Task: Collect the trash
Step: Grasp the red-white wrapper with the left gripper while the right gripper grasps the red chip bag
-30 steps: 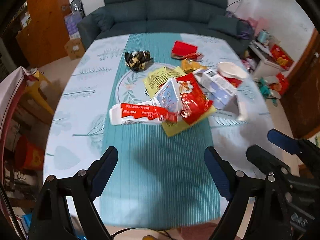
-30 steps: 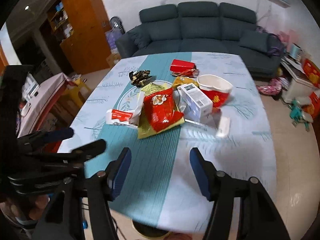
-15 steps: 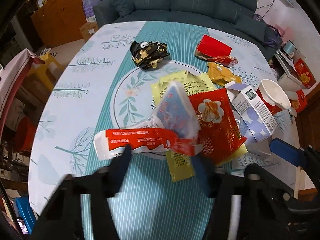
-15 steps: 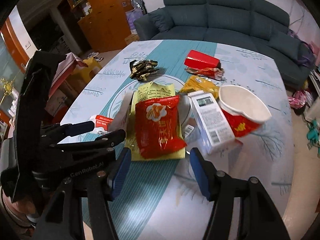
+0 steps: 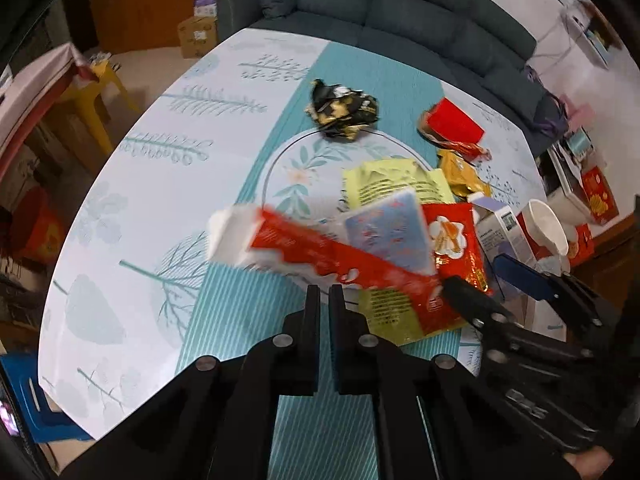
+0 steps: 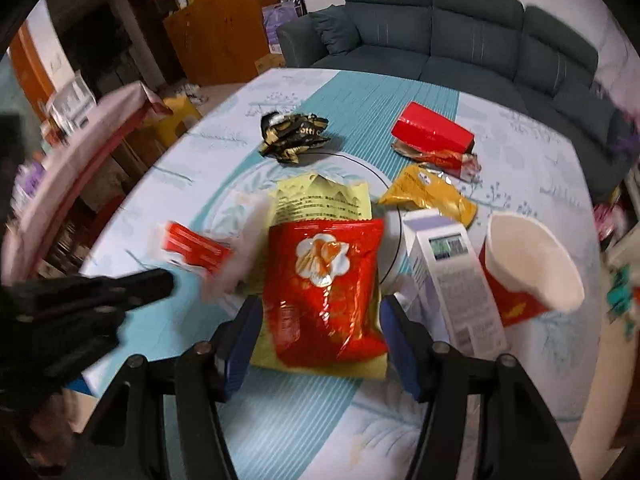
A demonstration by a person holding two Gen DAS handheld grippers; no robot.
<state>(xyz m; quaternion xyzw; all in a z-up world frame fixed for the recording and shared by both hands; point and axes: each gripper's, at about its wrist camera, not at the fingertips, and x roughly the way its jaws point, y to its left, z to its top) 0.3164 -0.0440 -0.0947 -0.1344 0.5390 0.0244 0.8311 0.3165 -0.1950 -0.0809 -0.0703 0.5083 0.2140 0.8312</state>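
Observation:
A pile of trash lies on the table. My left gripper (image 5: 324, 292) is shut on the near edge of a long red-and-white wrapper (image 5: 320, 254), which looks blurred and lifted; it also shows in the right wrist view (image 6: 196, 248). My right gripper (image 6: 320, 320) is open, its fingers either side of a red snack bag (image 6: 324, 288) that lies on a yellow packet (image 6: 320, 200). A white carton (image 6: 452, 280) and a red paper cup (image 6: 528, 264) lie to the right.
A black-gold crumpled wrapper (image 6: 292, 136), a red box (image 6: 432, 132) and an orange packet (image 6: 432, 196) lie farther back on the table (image 6: 520, 152). A dark sofa (image 6: 460, 32) stands behind. Wooden cabinets (image 6: 216, 20) and a yellow stool (image 5: 96, 88) are at the left.
Both grippers moved forward to the pile. My left gripper closed on the red-and-white wrapper, which has shifted. My right gripper came around the red snack bag, still open.

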